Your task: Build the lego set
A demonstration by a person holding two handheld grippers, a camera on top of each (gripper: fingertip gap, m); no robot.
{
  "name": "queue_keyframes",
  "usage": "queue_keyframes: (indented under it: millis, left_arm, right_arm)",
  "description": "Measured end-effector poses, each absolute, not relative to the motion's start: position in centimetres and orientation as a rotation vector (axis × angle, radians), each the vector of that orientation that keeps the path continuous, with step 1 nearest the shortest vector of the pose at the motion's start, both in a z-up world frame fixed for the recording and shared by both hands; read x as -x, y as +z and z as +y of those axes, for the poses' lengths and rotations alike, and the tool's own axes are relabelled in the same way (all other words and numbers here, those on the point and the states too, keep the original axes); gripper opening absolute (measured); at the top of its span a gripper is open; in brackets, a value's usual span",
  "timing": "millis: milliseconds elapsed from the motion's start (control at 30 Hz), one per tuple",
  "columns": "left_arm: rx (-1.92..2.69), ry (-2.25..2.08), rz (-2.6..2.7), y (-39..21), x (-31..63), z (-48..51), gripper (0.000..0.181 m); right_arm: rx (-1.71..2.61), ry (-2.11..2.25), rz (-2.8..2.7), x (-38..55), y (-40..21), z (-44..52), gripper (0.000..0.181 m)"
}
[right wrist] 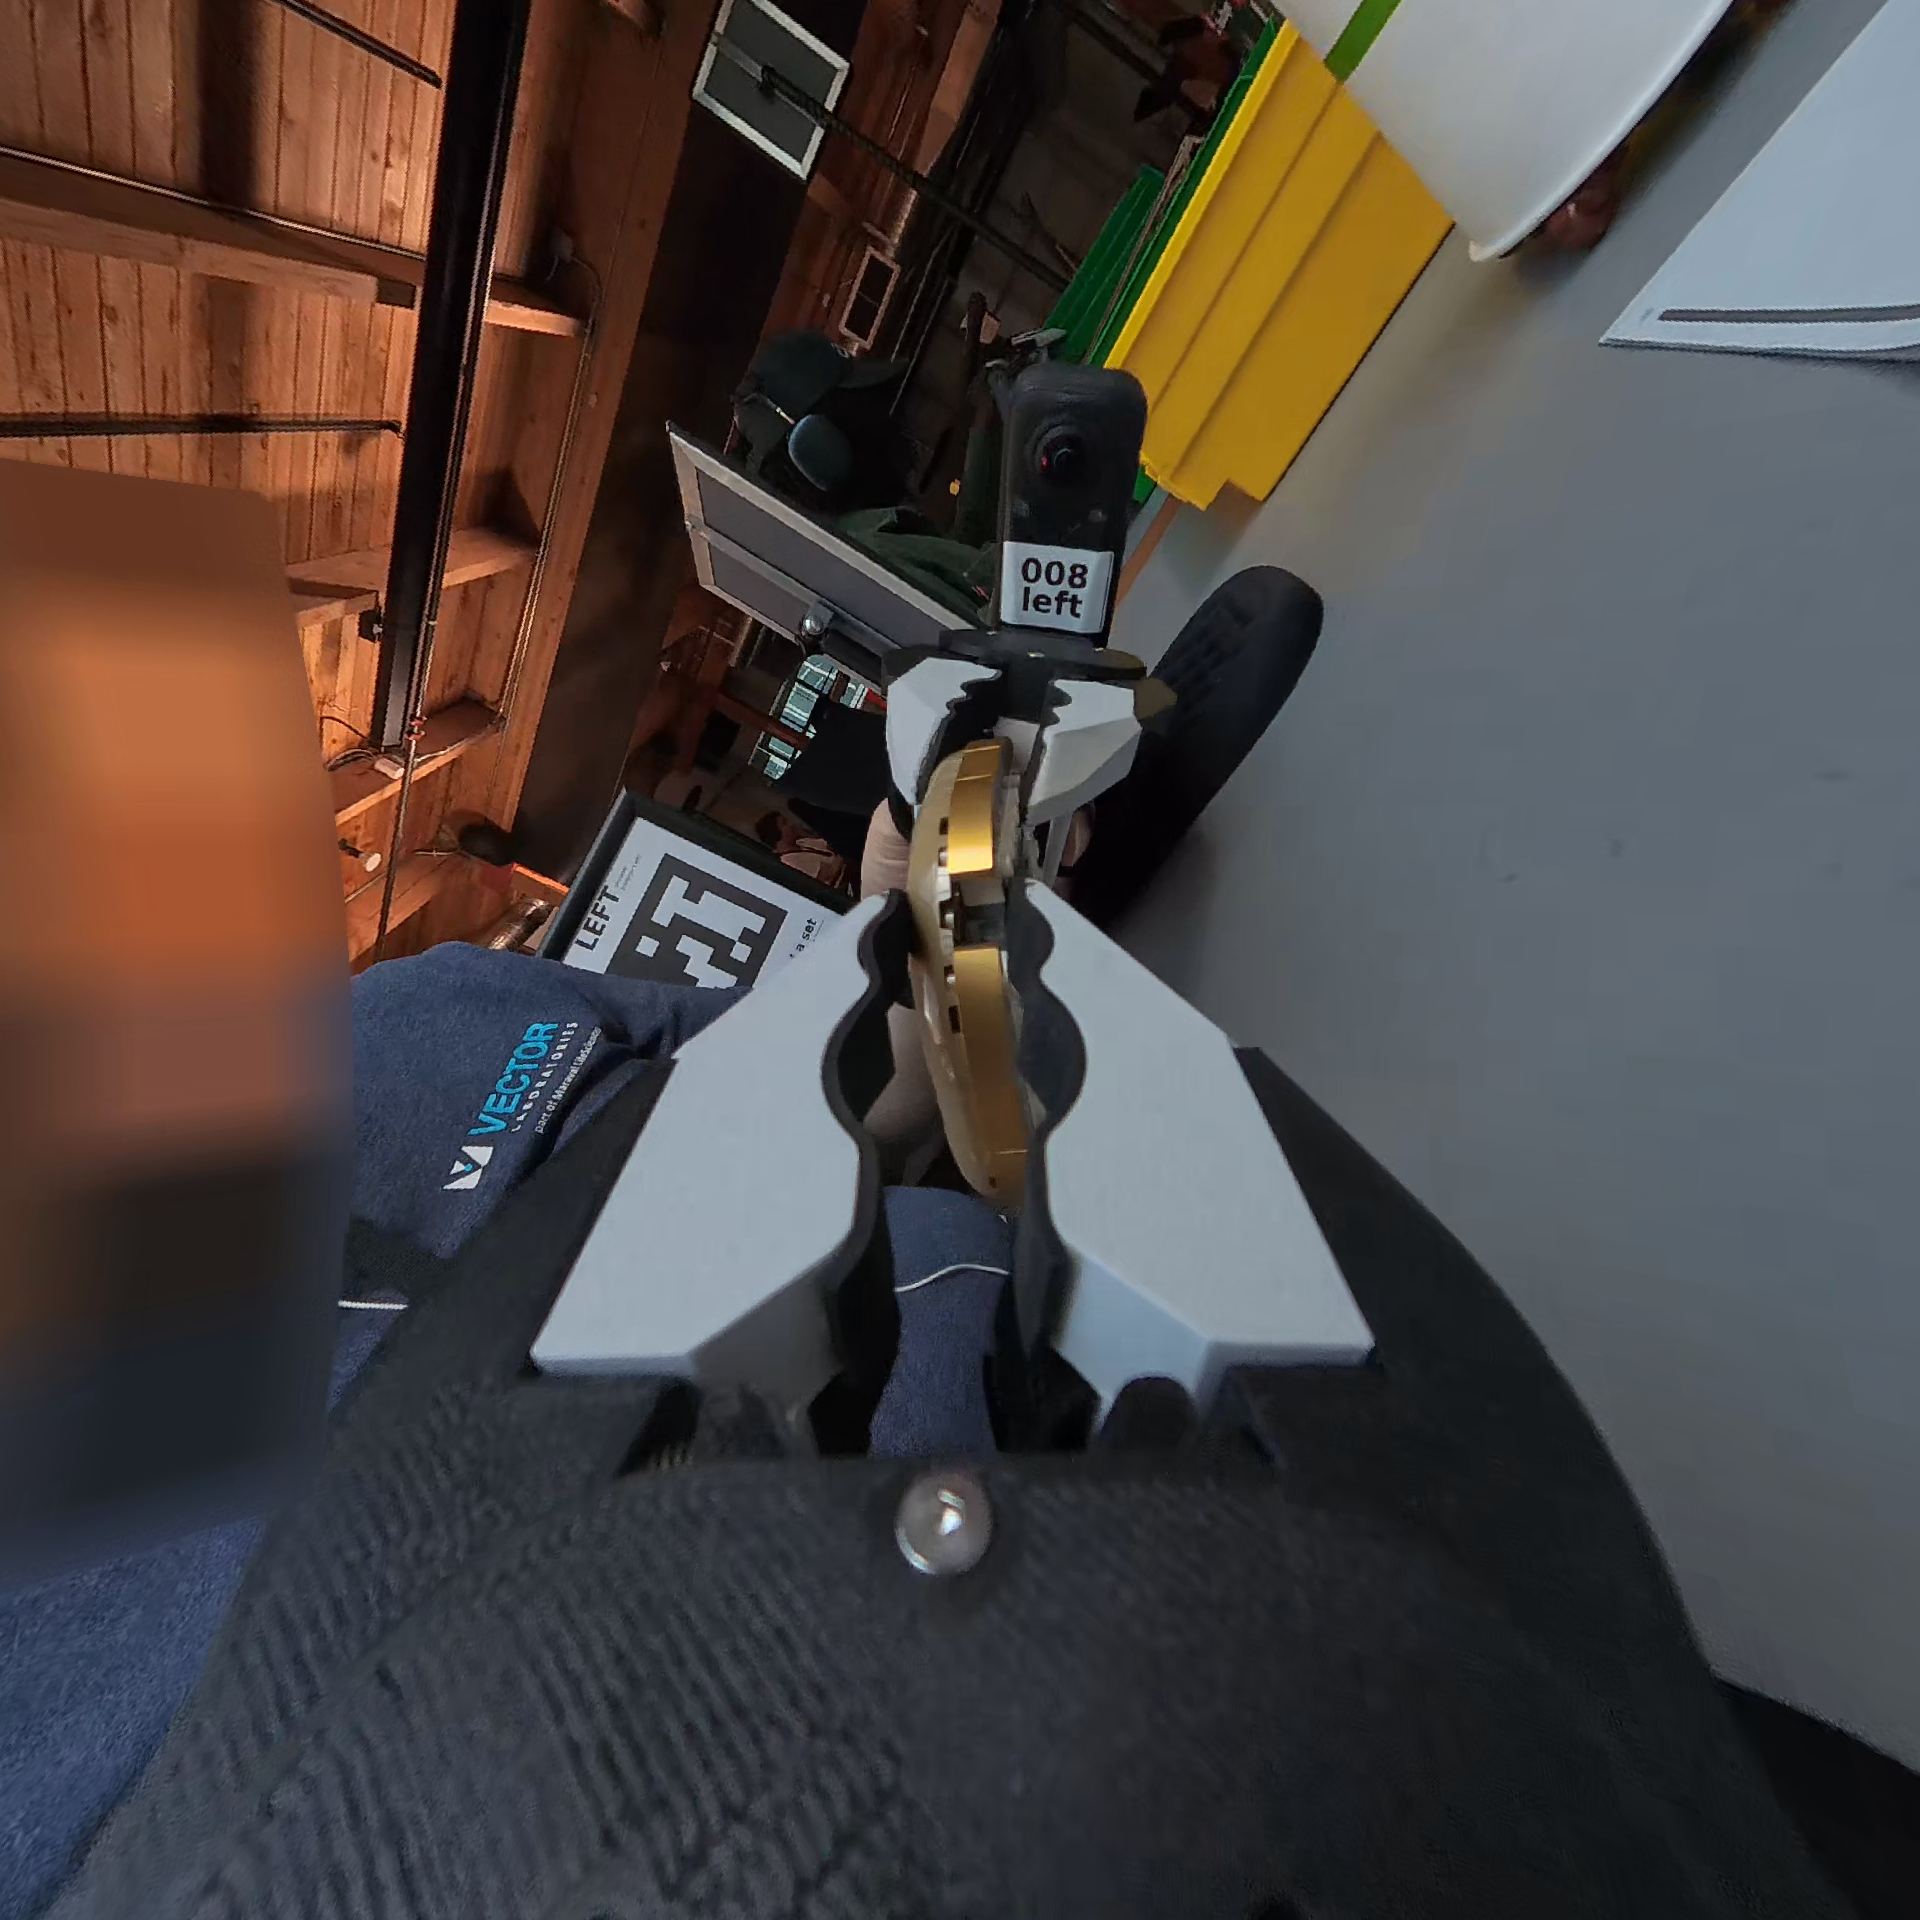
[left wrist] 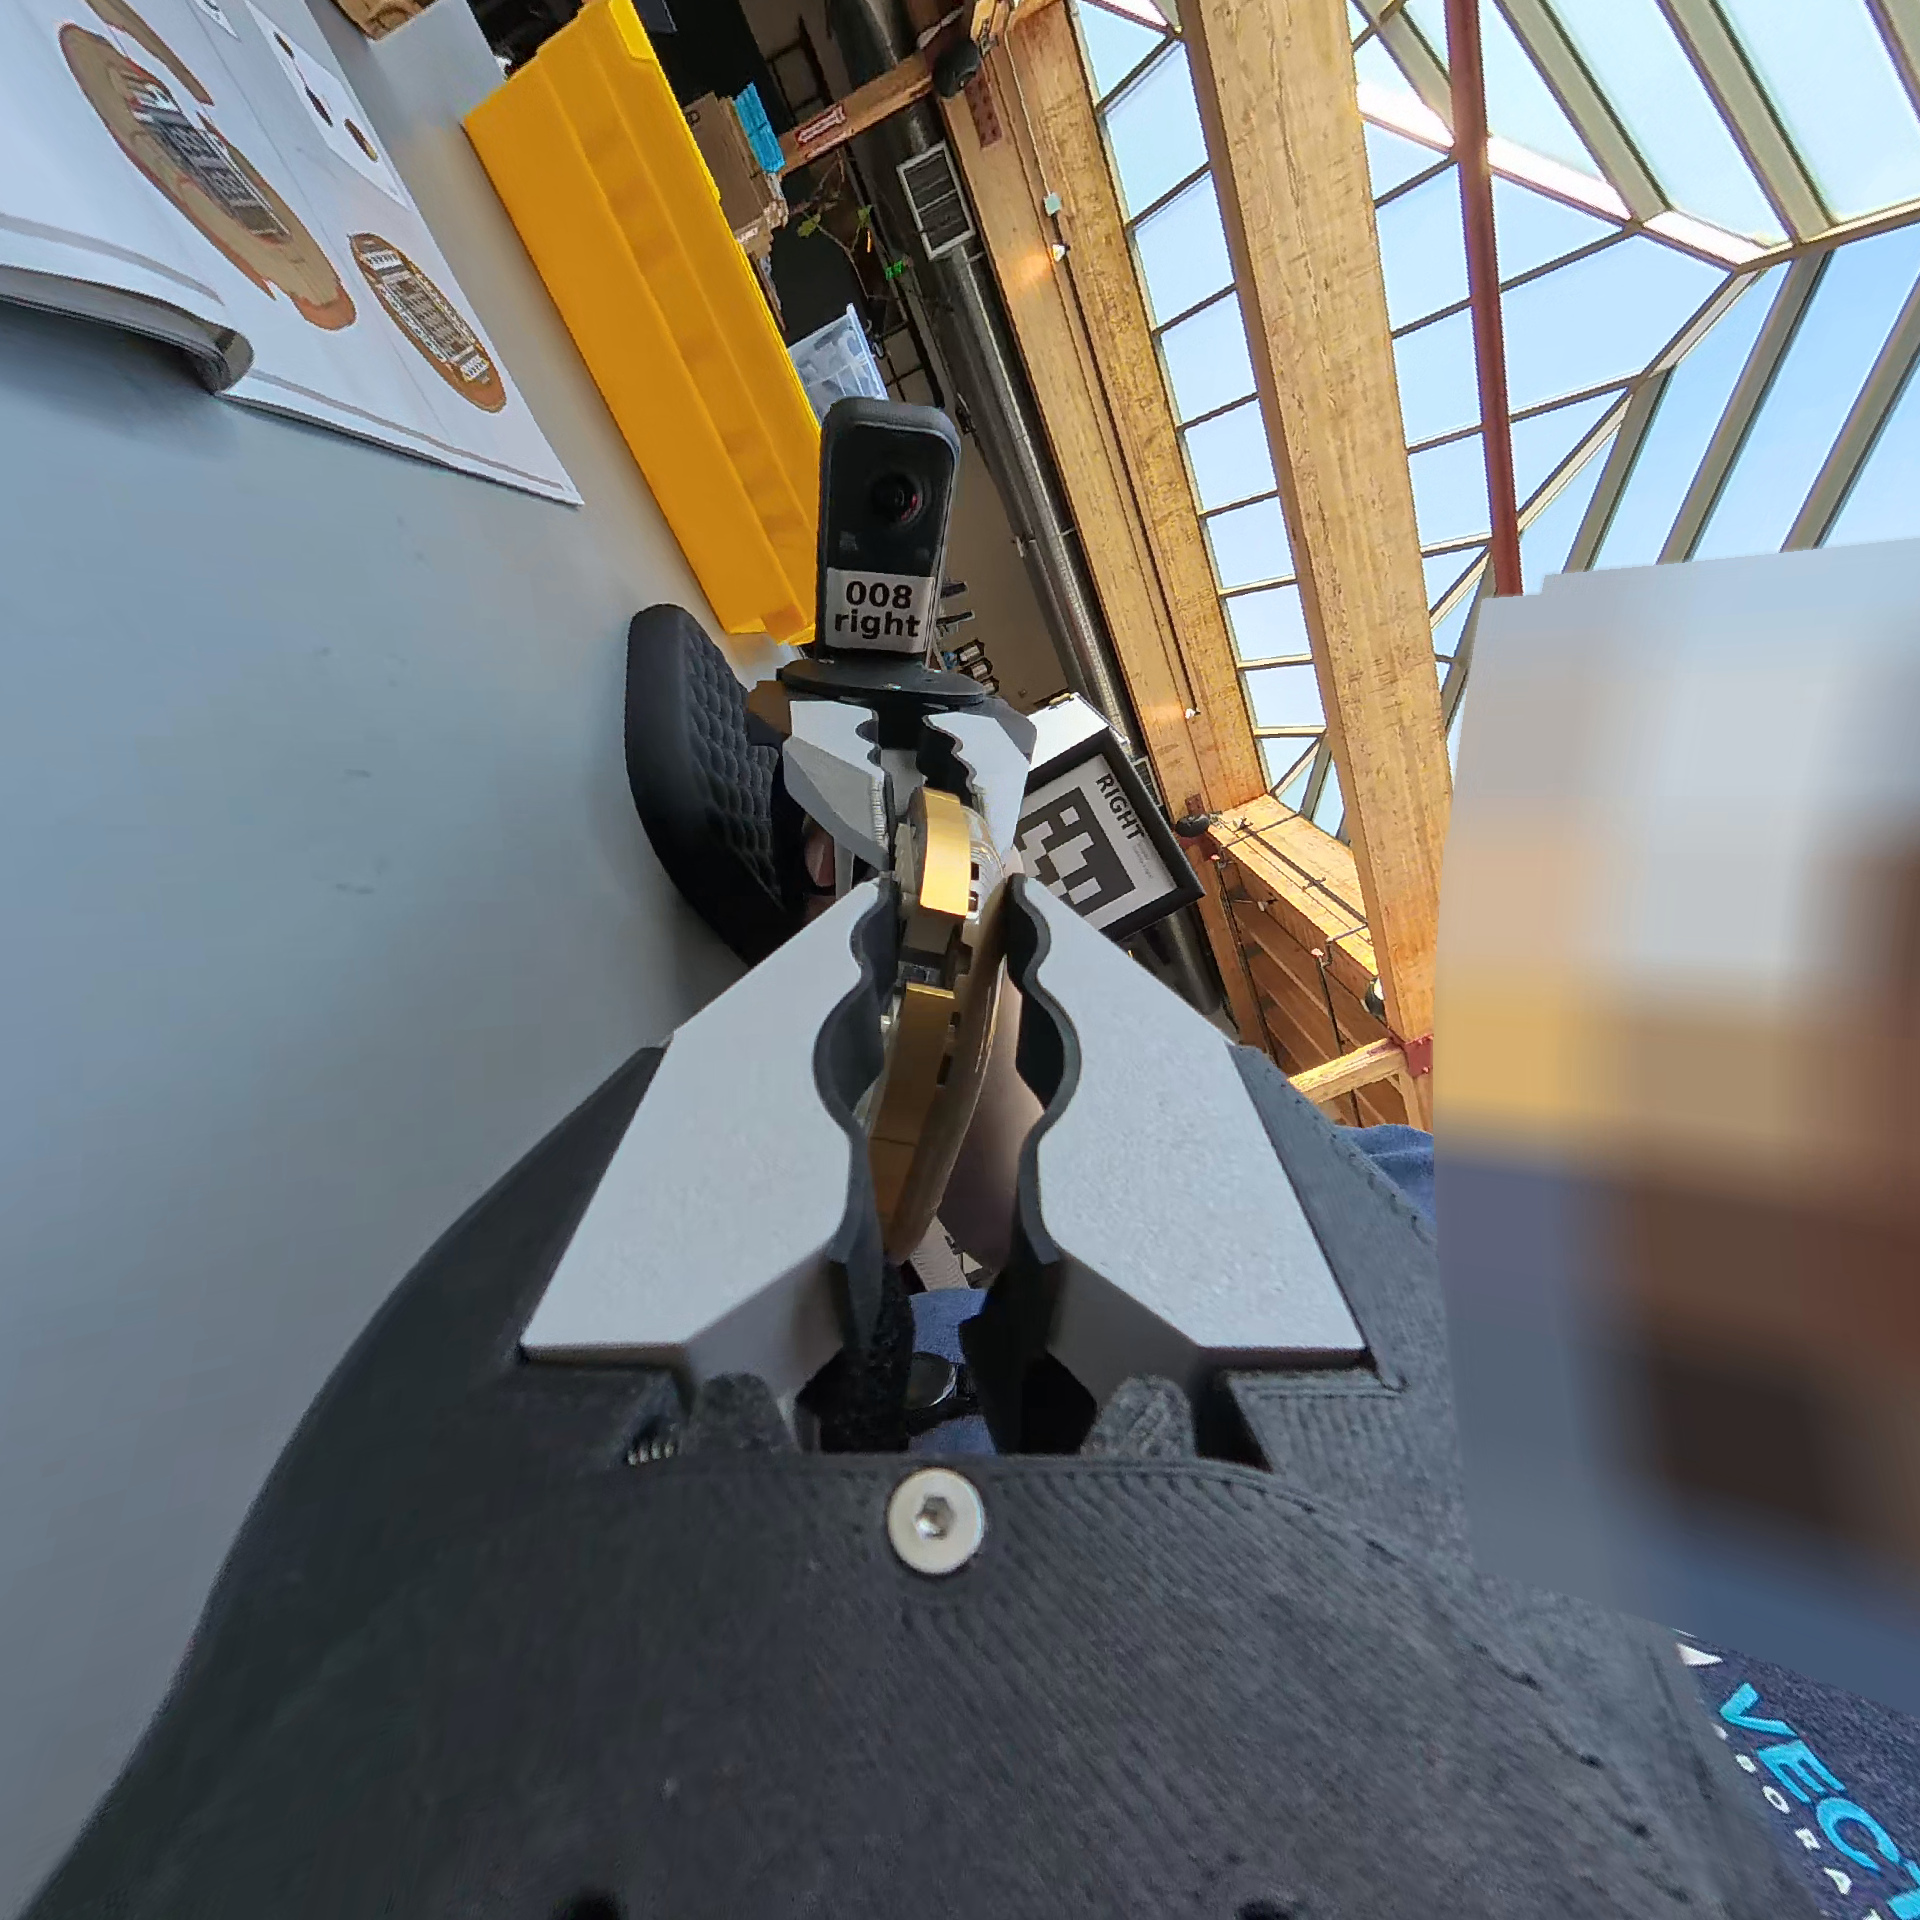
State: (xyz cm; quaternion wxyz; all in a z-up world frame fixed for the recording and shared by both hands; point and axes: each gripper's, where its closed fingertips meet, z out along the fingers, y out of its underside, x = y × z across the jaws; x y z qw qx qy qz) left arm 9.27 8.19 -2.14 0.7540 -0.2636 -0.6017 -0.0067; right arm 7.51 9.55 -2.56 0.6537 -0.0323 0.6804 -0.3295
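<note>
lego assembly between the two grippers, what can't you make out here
- Gold lego assembly: edge-on in both wrist views; its faces are hidden by the fingers of the left gripper and right gripper.
- Instruction booklet: cut off by the left wrist view's edge, steps too small.
- Yellow bin: contents hidden by its wall.
- Person: mosaic patches.

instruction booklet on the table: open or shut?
Open. In the left wrist view the instruction booklet lies flat on the grey table, printed pages spread face up, page stack edge showing at left.

Both tongs [left wrist: 940,904] [right wrist: 961,914] face tip-to-tip, clamped on gold assy
</note>
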Motion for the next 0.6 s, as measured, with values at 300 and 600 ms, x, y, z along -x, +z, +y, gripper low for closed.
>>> queue_keyframes:
  millis: [300, 600]
  left_arm:
    - [0.370, 0.048, -1.260, -1.3, -9.5, 5.0, 0.019]
    - [0.483, 0.027, -1.154, 0.5, -10.3, 7.1, 0.041]
  right_arm:
    - [-0.008, -0.729, 1.589, -10.0, -4.7, 10.9, 0.053]
    - [-0.013, -0.803, 1.494, -9.4, -3.0, 11.1, 0.019]
